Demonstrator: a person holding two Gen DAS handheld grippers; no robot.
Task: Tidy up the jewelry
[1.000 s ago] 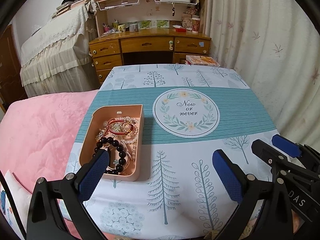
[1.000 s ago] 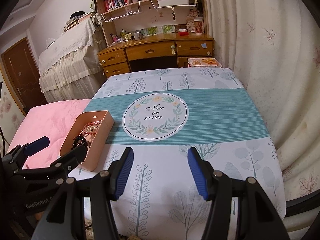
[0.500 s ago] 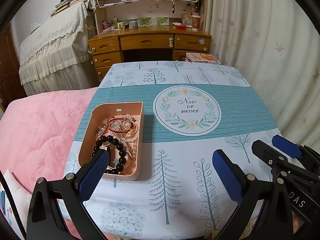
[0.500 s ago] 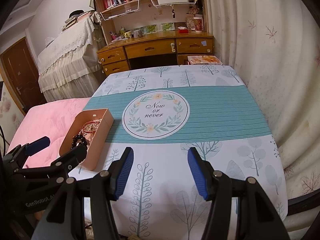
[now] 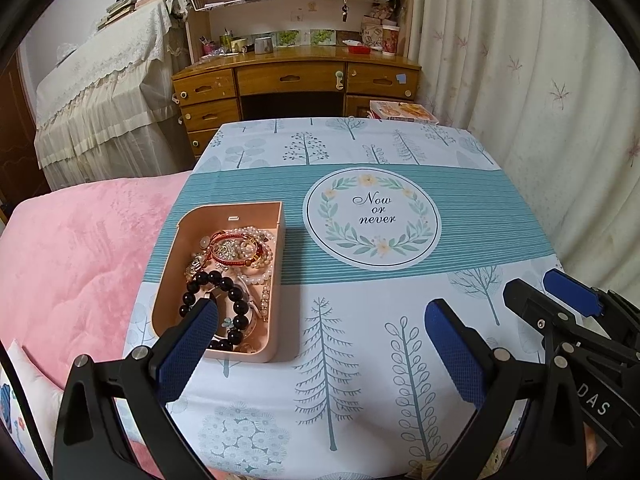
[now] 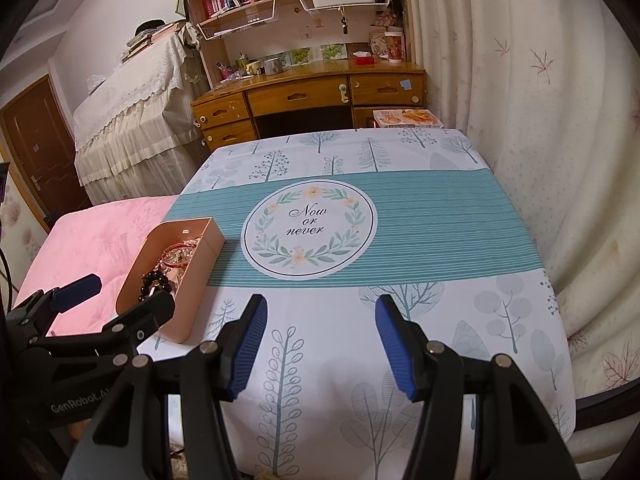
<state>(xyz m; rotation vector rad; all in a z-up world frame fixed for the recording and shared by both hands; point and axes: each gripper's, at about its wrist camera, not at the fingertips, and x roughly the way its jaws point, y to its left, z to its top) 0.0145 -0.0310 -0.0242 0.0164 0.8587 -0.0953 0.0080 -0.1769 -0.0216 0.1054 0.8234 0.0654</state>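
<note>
Two tools, your left tool (image 5: 320,344) and right tool (image 6: 318,344), hover with jaws apart and empty above the table (image 5: 360,380); the jewelry (image 5: 232,264) fills a pink box (image 5: 276,280) at its left edge.

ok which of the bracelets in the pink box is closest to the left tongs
The black bead bracelet, at the near end of the pink box. Its large dark round beads set it apart from the red cord bracelet, which lies farther back.

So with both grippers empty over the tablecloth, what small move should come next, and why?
Probably lower the open left gripper toward the black bead bracelet in the pink rectangular plastic tray: it lies on top, nearest that gripper, while the open right gripper sits over bare cloth.
</note>
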